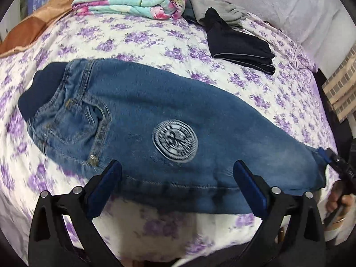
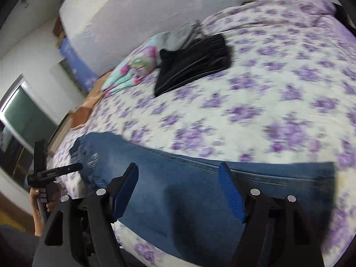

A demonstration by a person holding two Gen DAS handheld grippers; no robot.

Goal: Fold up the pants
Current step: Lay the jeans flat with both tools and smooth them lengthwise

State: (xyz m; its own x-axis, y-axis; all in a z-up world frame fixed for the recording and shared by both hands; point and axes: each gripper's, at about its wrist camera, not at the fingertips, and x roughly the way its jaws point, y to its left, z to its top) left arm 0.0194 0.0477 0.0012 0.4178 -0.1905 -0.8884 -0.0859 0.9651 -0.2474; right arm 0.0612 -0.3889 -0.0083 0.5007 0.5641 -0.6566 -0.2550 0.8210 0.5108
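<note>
Both the left hand-held gripper [image 1: 176, 178] and right hand-held gripper [image 2: 178, 181] hover wide open, empty, over the jeans [image 1: 155, 102] on the bed [image 1: 155, 37]; pinching only the top layer could spoil the fold.

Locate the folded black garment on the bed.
In the left wrist view the folded black garment lies upper right on the floral bedsheet, beyond the jeans, beside the grey clothing.

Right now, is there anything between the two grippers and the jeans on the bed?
Nothing visible. Both the left gripper and right gripper hang open directly over the jeans; the folded black garment lies apart, farther back.
</note>
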